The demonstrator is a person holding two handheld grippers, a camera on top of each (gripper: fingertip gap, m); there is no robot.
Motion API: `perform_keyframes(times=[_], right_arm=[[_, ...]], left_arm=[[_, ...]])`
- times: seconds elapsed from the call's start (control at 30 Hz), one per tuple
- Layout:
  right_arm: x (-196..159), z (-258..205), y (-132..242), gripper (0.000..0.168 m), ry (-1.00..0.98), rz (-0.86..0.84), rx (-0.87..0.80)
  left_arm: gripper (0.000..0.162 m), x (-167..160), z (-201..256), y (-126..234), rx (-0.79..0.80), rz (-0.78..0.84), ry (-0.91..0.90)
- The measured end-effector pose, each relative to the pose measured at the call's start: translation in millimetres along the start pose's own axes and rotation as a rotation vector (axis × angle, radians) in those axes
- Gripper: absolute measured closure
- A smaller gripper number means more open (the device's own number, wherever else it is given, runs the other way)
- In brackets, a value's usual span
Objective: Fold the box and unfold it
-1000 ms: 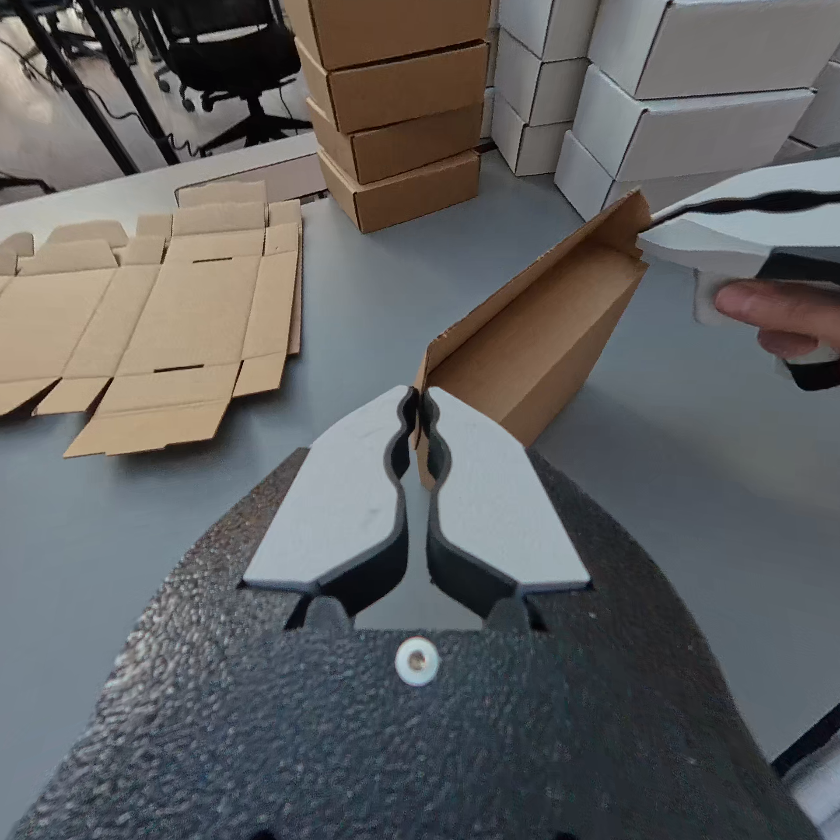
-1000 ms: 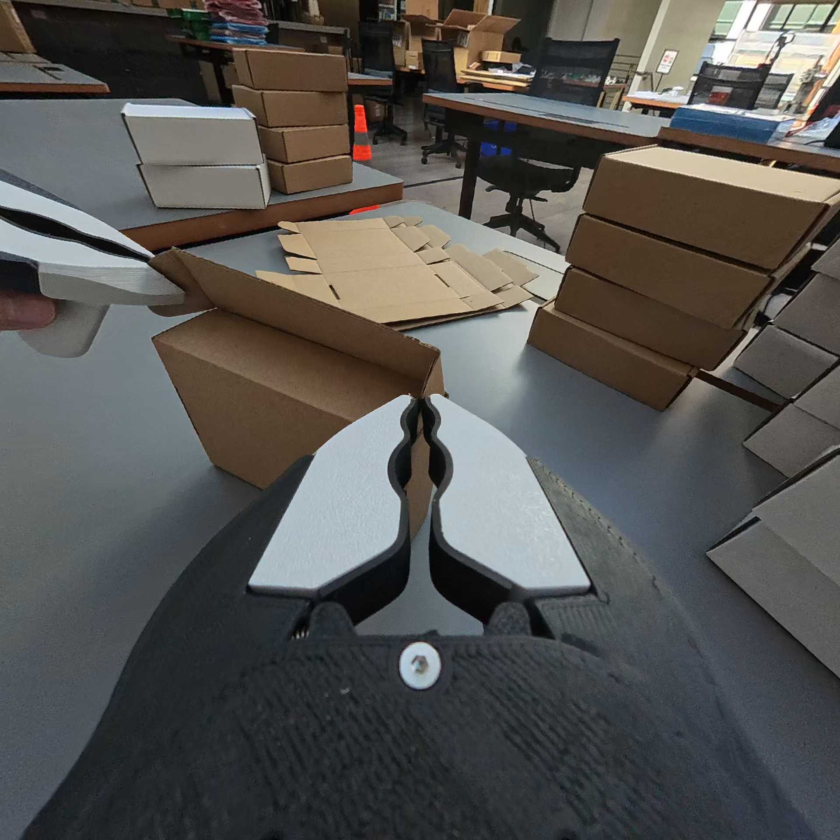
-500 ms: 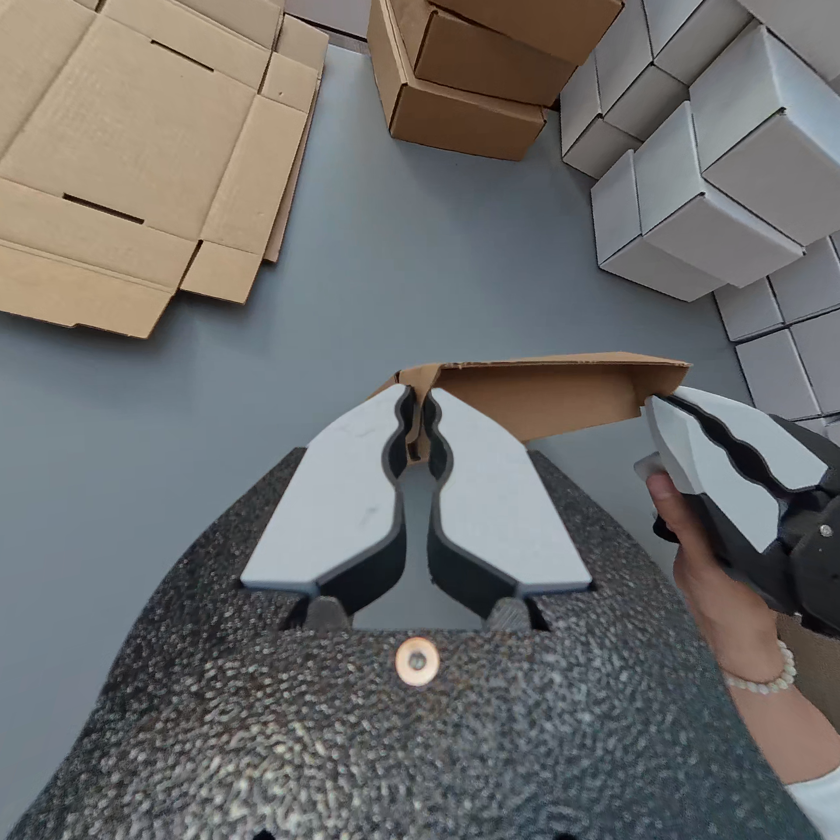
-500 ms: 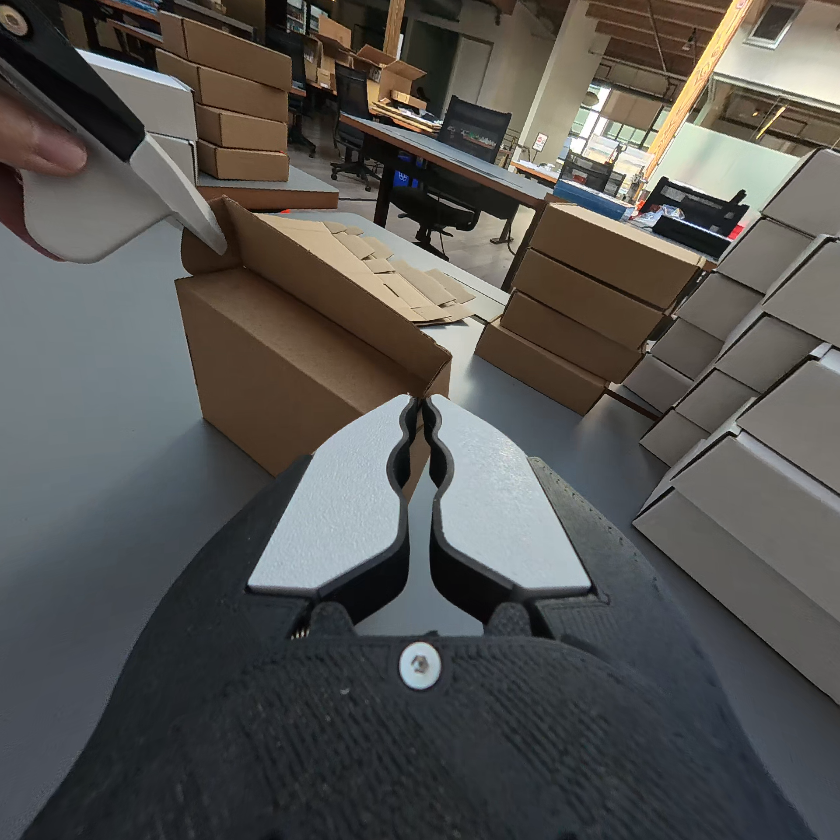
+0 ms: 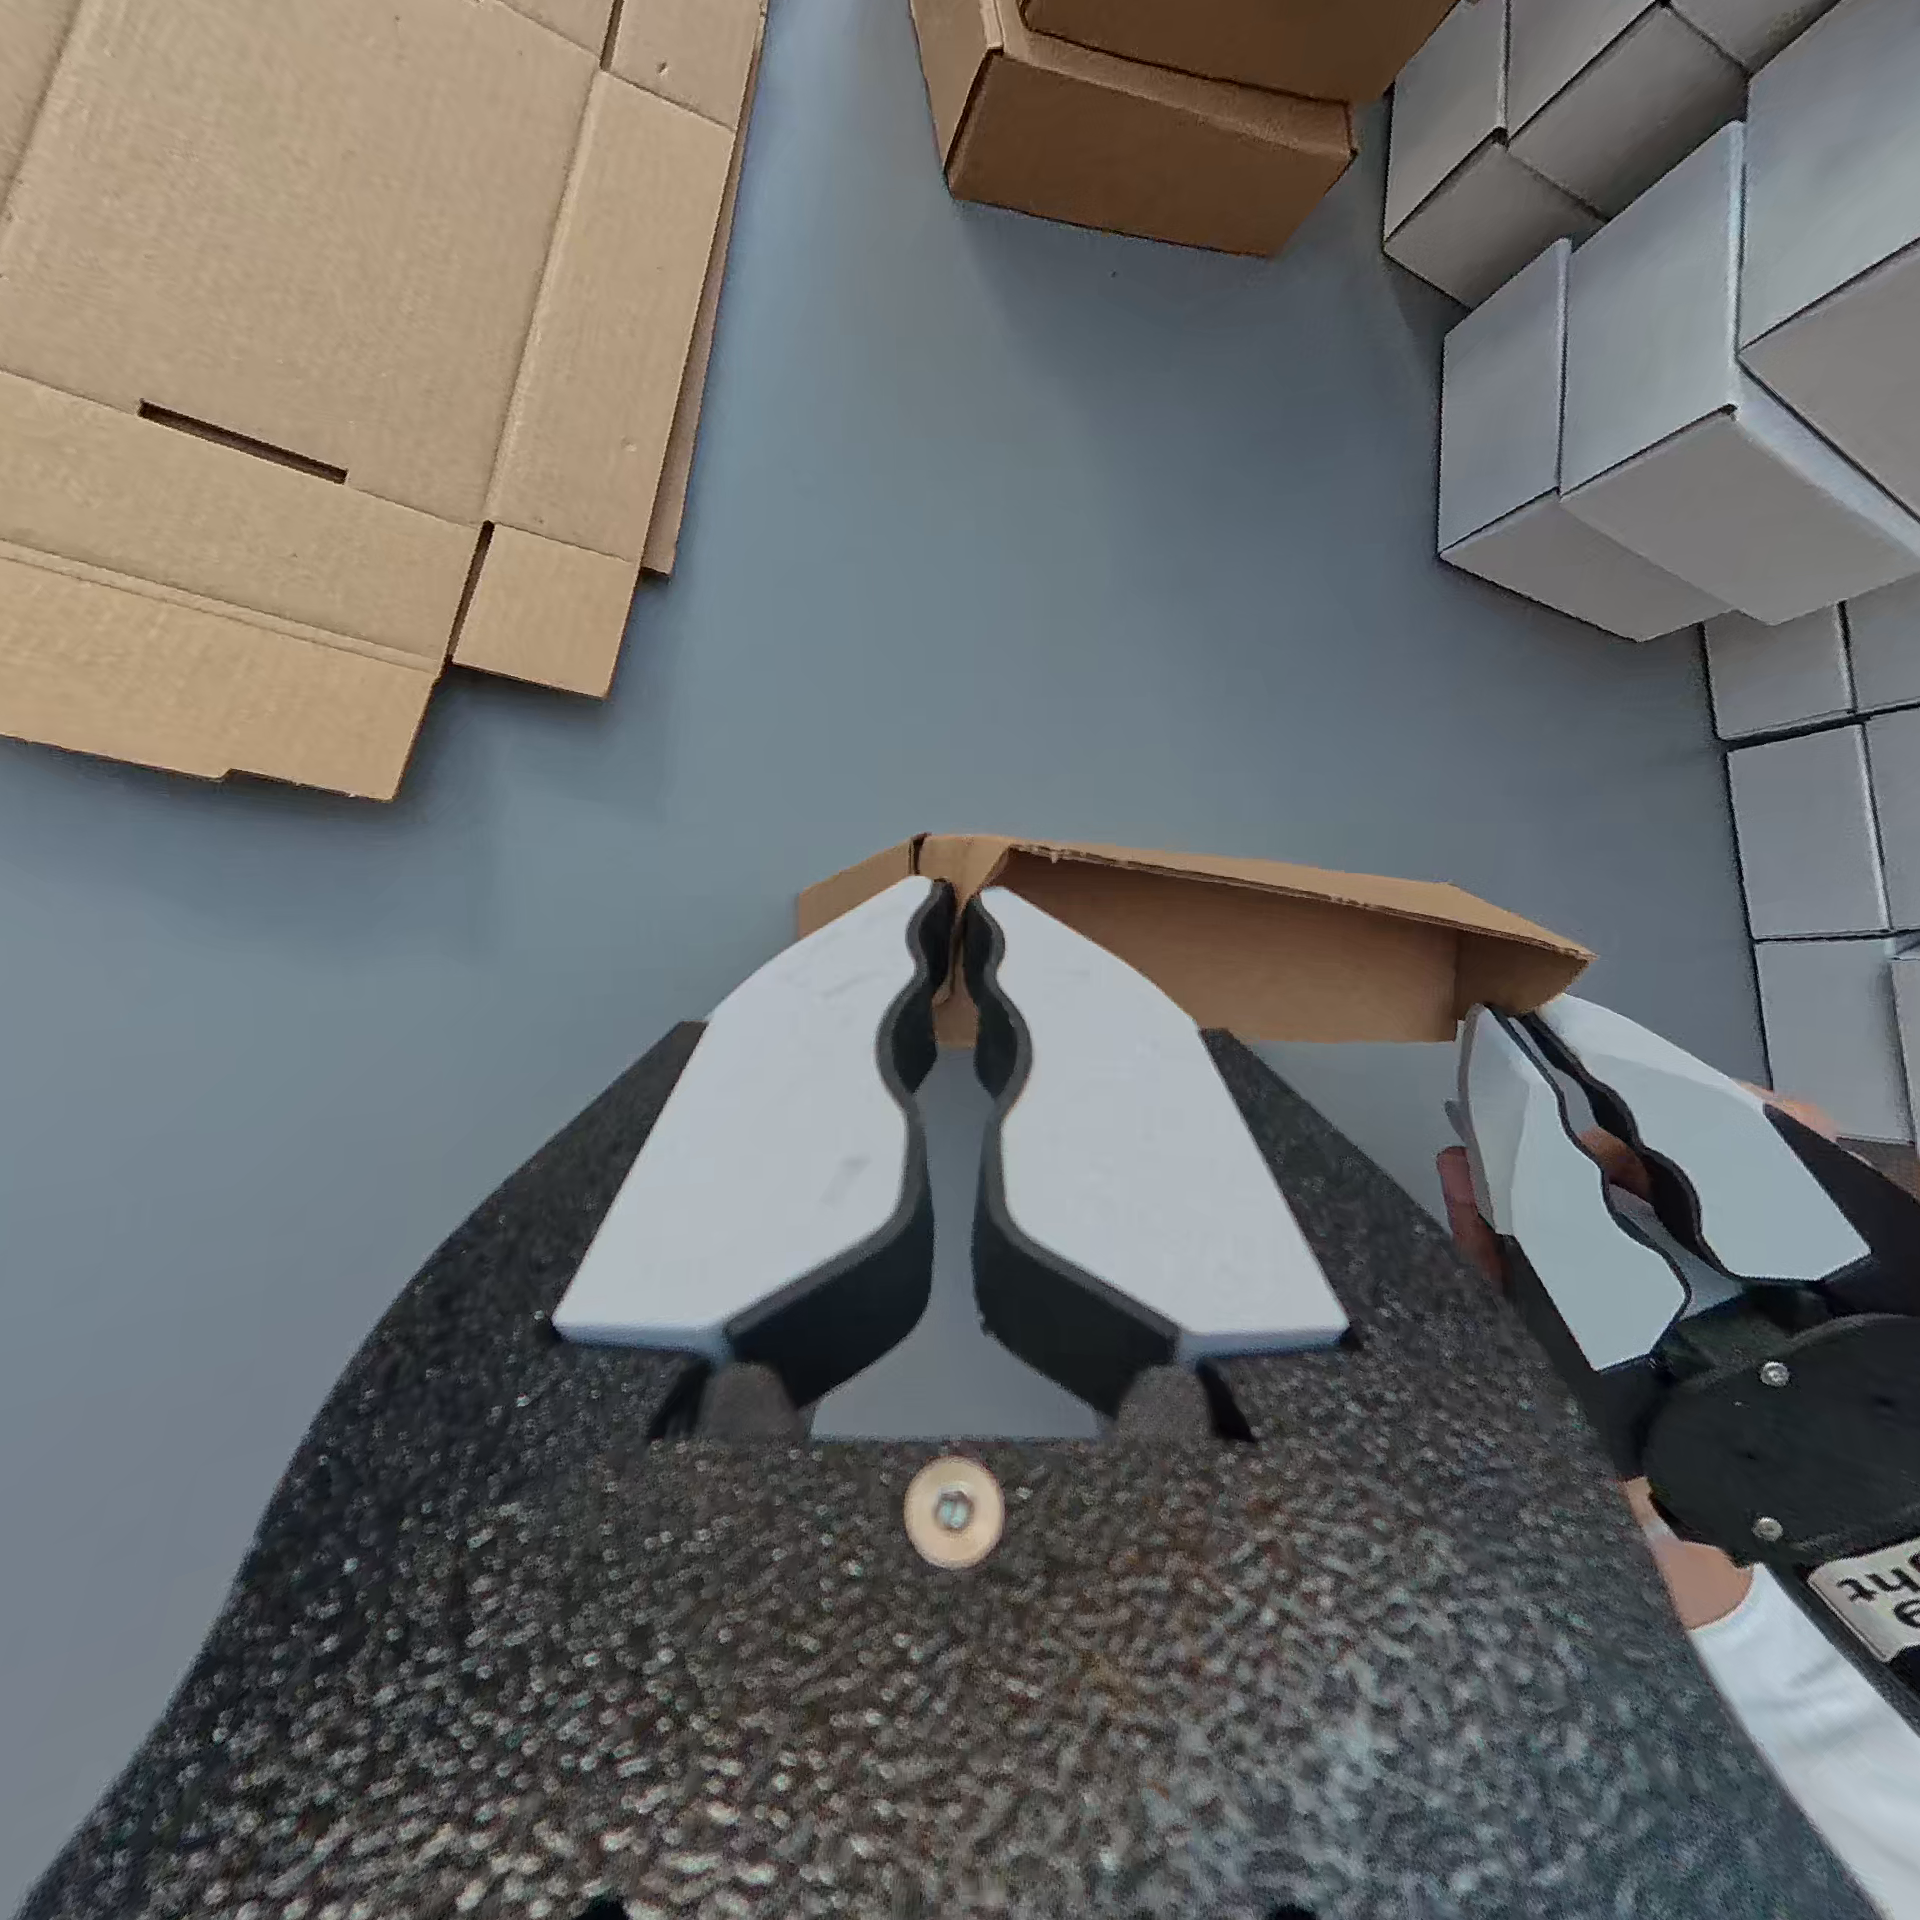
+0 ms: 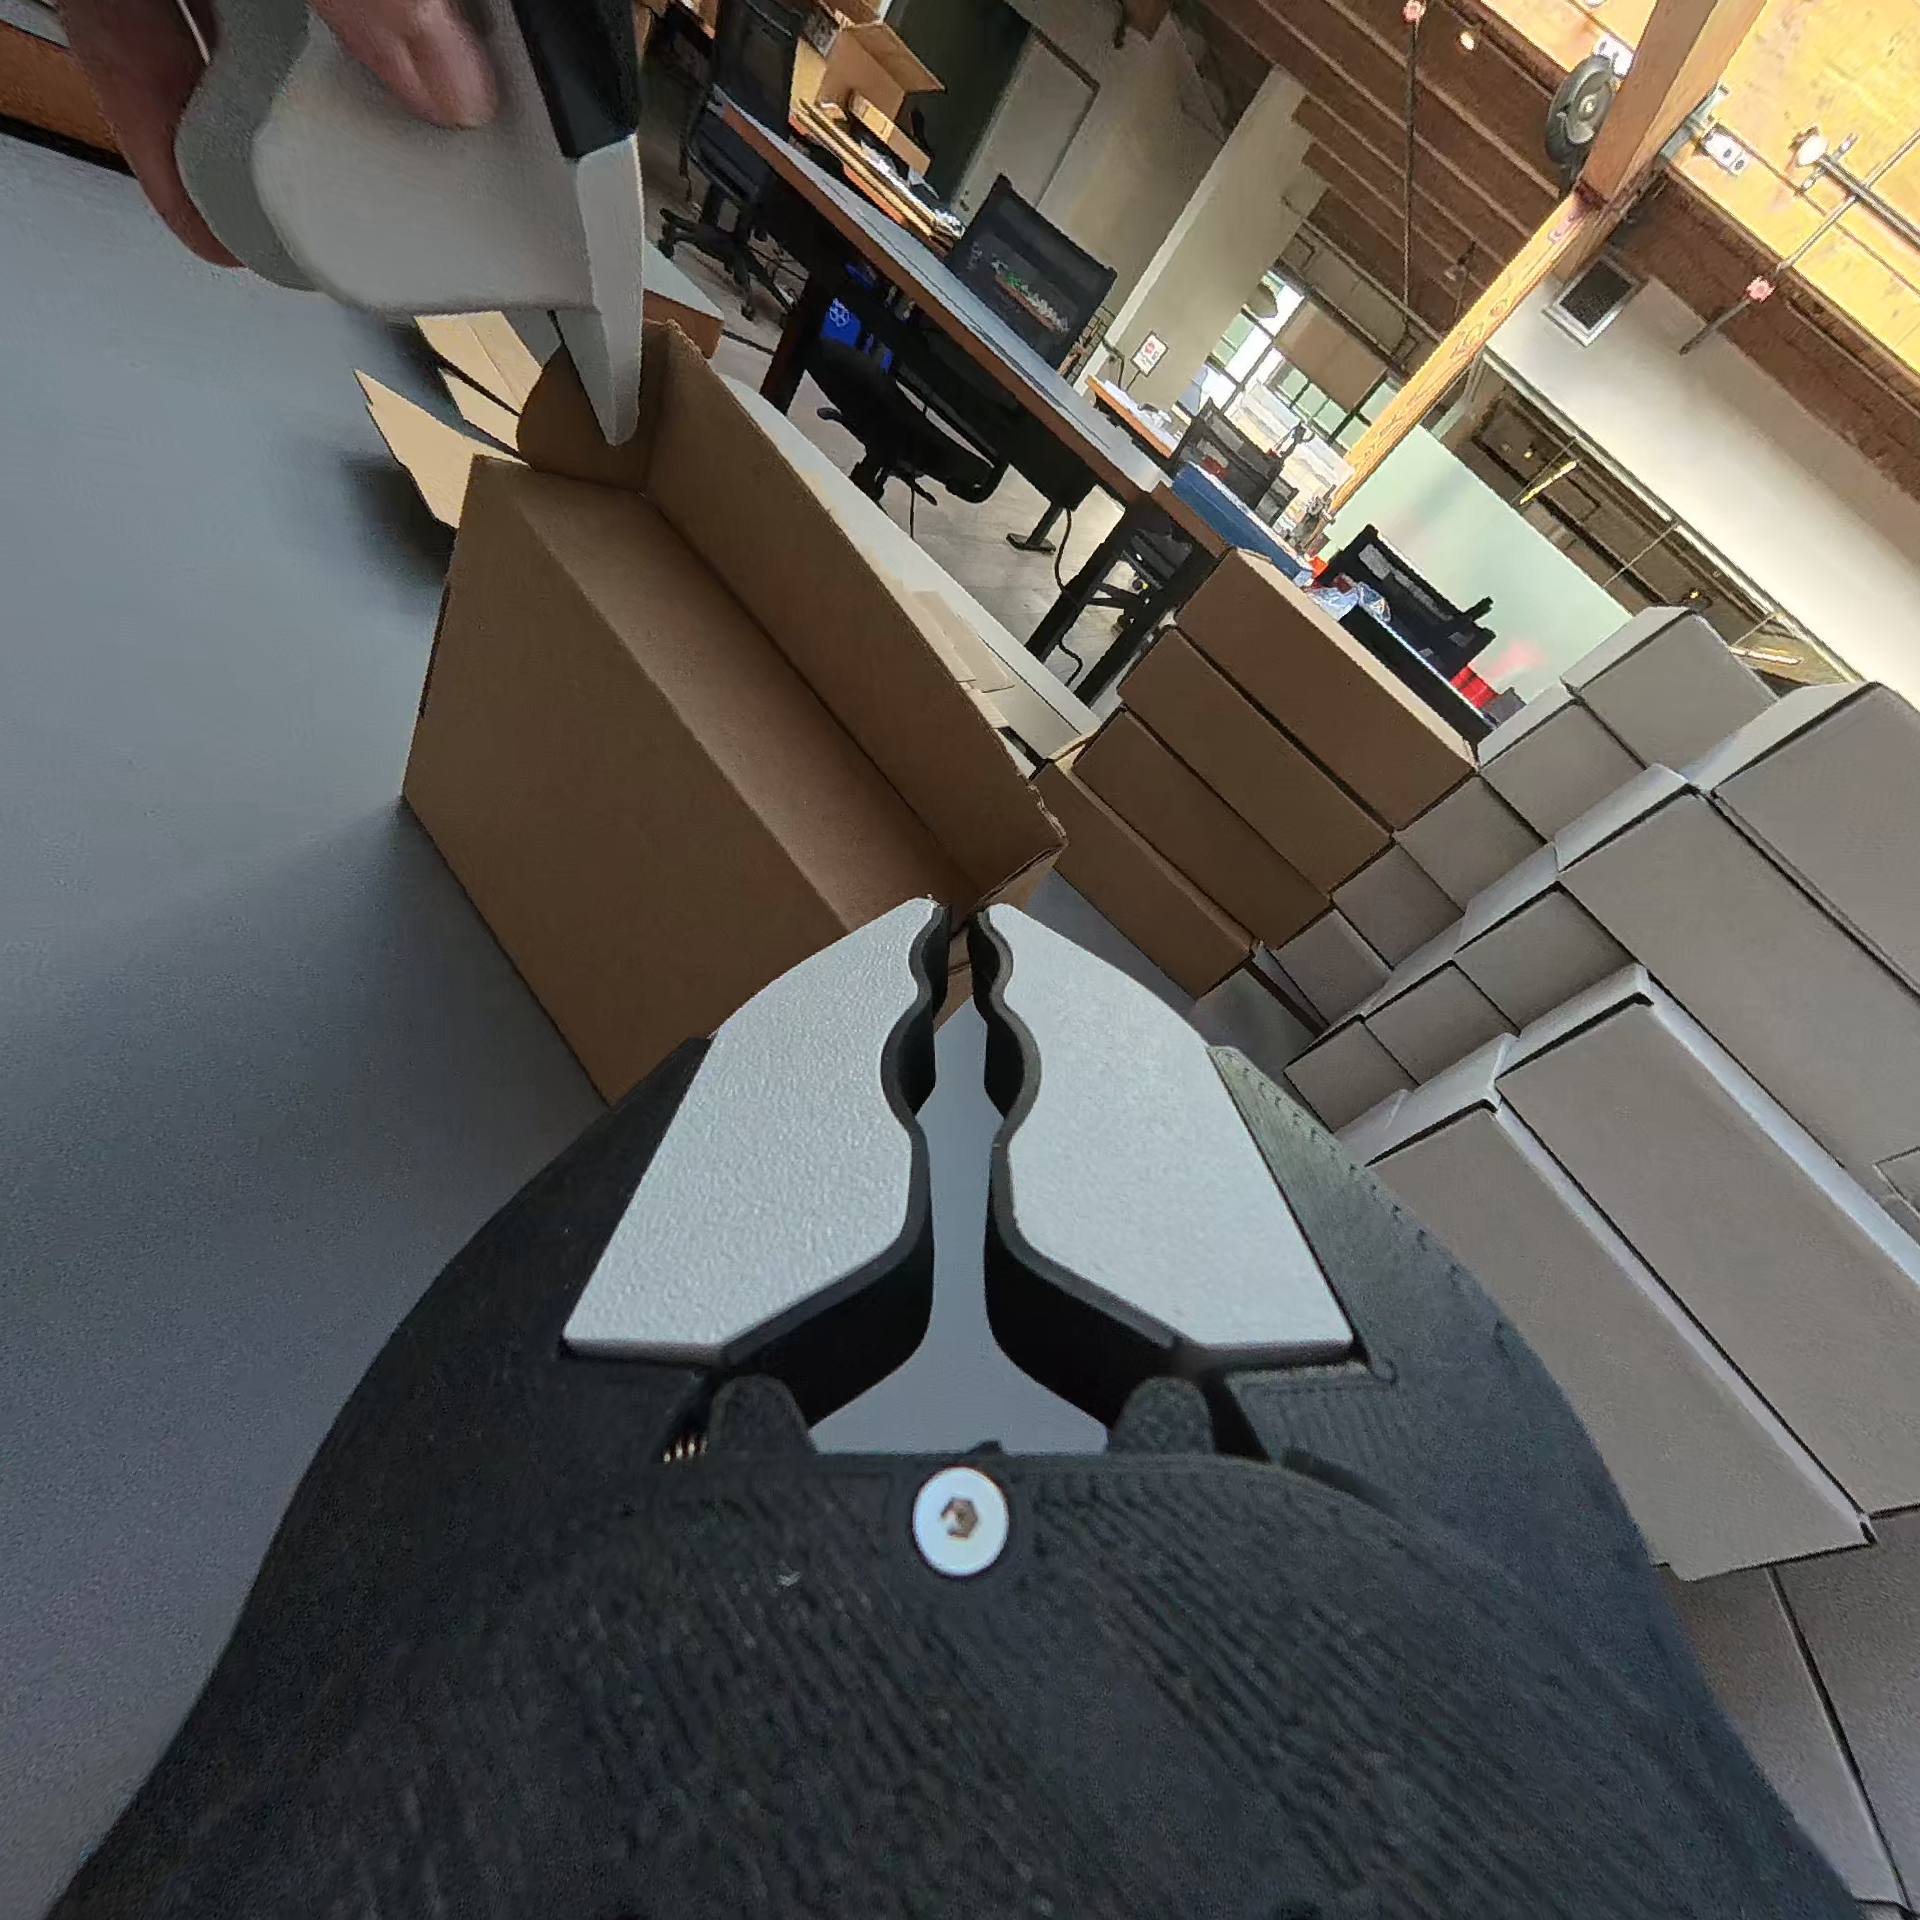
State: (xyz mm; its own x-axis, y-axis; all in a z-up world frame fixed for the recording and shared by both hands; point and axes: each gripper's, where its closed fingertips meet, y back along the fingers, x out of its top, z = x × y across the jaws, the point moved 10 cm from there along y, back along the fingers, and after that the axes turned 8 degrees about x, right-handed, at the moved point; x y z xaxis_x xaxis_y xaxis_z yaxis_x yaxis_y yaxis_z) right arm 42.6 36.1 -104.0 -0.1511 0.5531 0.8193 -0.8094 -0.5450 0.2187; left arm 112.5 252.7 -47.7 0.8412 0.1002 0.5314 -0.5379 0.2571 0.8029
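A brown cardboard box [image 6: 644, 748] stands on the grey table [image 5: 1039, 582] with its lid part open. My left gripper [image 5: 958, 914] is shut on the lid's corner flap at the box's left end [image 5: 1247, 956] and looks straight down at it. In the right wrist view the left gripper [image 6: 613, 416] comes down from above onto the far corner flap. My right gripper [image 6: 961, 925] is shut on the near corner flap of the lid. In the left wrist view the right gripper [image 5: 1507, 1023] pinches the lid's right corner. The inside of the box is mostly hidden.
Flat unfolded cardboard sheets [image 5: 291, 364] lie on the table to the left. A stack of brown folded boxes [image 5: 1143, 135] stands beyond, also in the right wrist view [image 6: 1247, 790]. Stacks of white boxes [image 5: 1714, 416] fill the right side [image 6: 1662, 1039]. Bare table lies between.
Both grippers kept hold of the lid's corner flaps and rose over the box. The left gripper tipped from looking across the table to straight down. The lid swung up and back.
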Motion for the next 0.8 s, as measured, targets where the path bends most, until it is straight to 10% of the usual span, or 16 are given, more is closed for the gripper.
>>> perform_keyframes(times=[0.03, 0.8], right_arm=[[1, -2, 0, 0.165, 0.015, -0.003, -0.004], [0, 11, 24, 0.165, -0.247, 0.277, 0.062]], left_arm=[[0.16, 3, 0, -1, 0.003, -0.014, 0.003], [0.16, -32, 12, -9, 0.244, 0.28, -0.224]])
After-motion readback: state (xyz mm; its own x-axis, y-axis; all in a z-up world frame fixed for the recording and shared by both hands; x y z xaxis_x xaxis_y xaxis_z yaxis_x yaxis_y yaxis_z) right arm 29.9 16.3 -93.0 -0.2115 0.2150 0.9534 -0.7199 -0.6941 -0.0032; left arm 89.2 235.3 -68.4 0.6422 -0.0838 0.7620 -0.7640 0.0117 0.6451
